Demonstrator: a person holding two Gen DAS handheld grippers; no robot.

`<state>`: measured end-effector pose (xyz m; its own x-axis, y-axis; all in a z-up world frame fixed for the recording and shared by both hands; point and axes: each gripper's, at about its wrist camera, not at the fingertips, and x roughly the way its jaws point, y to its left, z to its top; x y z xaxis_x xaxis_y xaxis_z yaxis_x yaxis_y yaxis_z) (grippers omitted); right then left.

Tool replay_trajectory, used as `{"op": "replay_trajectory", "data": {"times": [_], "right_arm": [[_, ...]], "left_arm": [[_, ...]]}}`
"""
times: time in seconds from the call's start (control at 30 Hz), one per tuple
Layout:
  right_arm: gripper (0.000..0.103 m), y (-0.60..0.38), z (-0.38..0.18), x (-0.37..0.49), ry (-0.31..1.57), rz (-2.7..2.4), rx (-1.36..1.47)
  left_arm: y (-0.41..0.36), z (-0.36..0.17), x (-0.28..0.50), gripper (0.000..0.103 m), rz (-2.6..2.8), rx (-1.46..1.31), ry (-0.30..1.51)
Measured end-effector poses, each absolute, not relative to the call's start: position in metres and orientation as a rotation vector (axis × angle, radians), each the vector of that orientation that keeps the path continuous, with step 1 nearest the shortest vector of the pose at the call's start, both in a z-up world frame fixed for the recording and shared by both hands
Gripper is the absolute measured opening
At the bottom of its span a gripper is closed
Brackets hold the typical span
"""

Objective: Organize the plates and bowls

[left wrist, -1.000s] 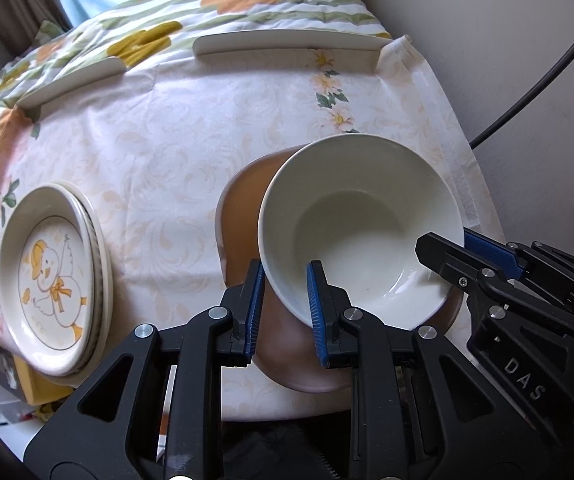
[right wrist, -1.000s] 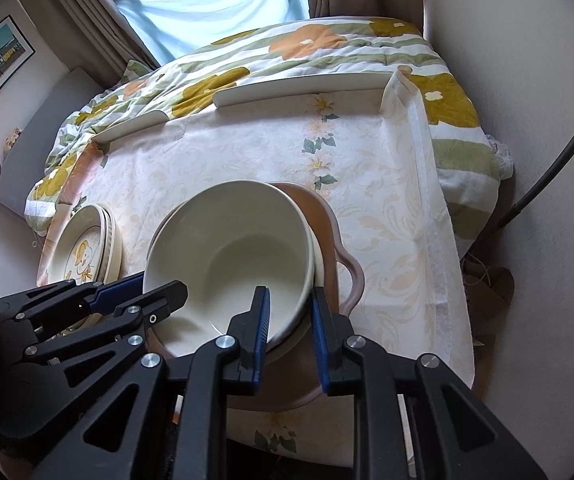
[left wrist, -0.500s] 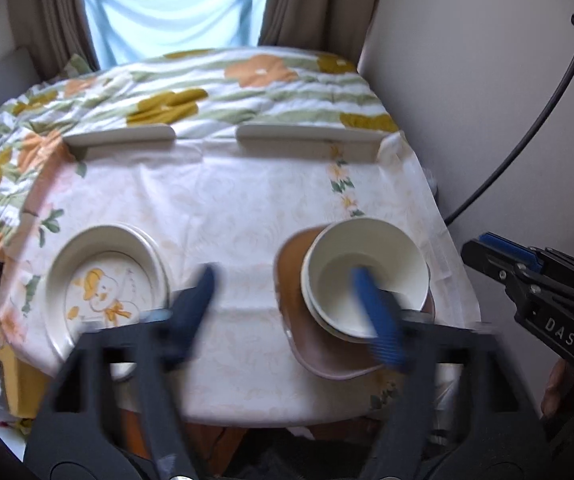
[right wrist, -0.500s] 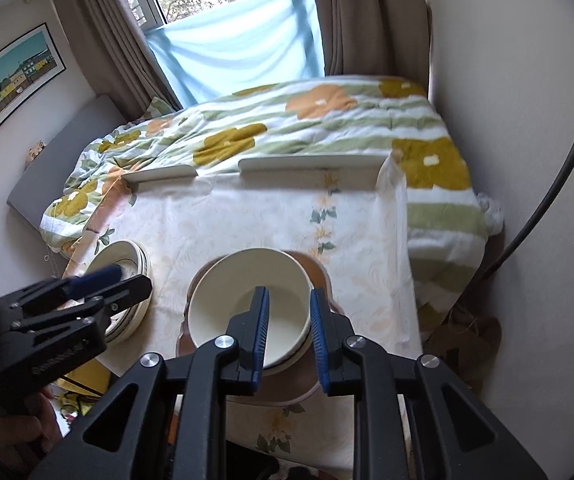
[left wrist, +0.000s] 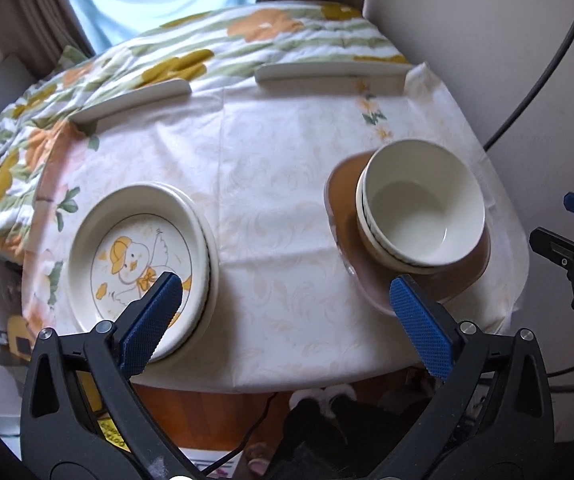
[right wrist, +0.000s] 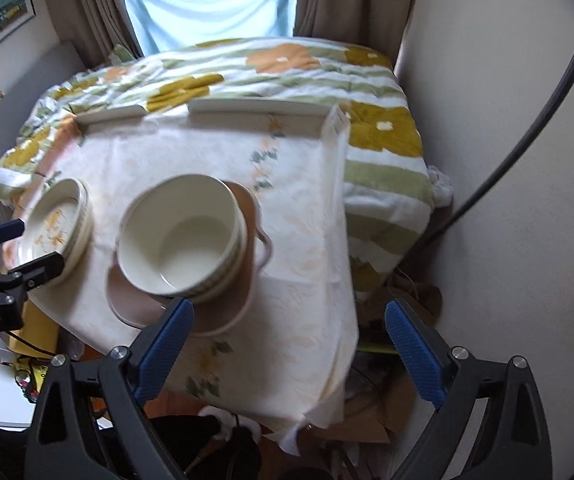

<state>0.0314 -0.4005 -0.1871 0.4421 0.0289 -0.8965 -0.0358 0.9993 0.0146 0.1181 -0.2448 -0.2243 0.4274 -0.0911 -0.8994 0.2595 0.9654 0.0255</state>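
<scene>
Okay, both my left gripper [left wrist: 285, 306] and right gripper [right wrist: 289, 336] hang with jaws wide, holding nothing. Bowls [left wrist: 421, 208] sit nested on the brown tray [left wrist: 341, 196], plates [left wrist: 139, 256] stacked left on the tabletop [left wrist: 271, 184]; I'd back off level, clear of every rim.

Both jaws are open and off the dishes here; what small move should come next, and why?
Probably just back both grippers away. The bowls sit nested on the brown plate, the duck plates are stacked, and the left gripper and right gripper hold nothing.
</scene>
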Motion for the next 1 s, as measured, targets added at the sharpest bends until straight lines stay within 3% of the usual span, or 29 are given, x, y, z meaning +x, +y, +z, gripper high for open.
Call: {"op": "replay_trajectory", "data": {"times": [0.17,0.23,0.3,0.4,0.53,0.6,0.73,0.8,0.83,1.0], "right_arm": [[0.095,-0.399,-0.213,0.047,1.242,0.07,-0.019],[0.087,-0.397,-0.22,0.055,1.277,0.097,-0.019],[0.069,-0.393,-0.23,0.064,1.328,0.107,-0.047],[0.058,-0.387,-0.242,0.074,1.381,0.156,-0.034],[0.051,-0.383,-0.258,0.083,1.422,0.203,-0.041],[0.042,-0.382,-0.268,0.086,1.43,0.226,-0.011],[0.033,-0.381,-0.284,0.091,1.422,0.261,0.031],[0.029,-0.385,-0.292,0.091,1.412,0.282,0.078],[0.027,-0.385,-0.293,0.091,1.405,0.289,0.097],[0.016,-0.379,-0.29,0.084,1.356,0.333,0.093]], "left_arm": [[-0.265,-0.246,0.132,0.103,-0.267,0.24,1.22],[-0.27,-0.253,0.136,0.103,-0.285,0.24,1.247],[-0.275,-0.263,0.141,0.103,-0.307,0.233,1.285],[-0.282,-0.28,0.145,0.097,-0.328,0.233,1.34],[-0.288,-0.3,0.15,0.079,-0.352,0.202,1.391],[-0.291,-0.31,0.153,0.068,-0.367,0.174,1.408],[-0.298,-0.325,0.156,0.036,-0.378,0.157,1.41],[-0.301,-0.327,0.155,0.03,-0.379,0.157,1.379],[-0.303,-0.327,0.154,0.022,-0.388,0.162,1.367],[-0.317,-0.326,0.148,0.018,-0.406,0.203,1.317]]}}
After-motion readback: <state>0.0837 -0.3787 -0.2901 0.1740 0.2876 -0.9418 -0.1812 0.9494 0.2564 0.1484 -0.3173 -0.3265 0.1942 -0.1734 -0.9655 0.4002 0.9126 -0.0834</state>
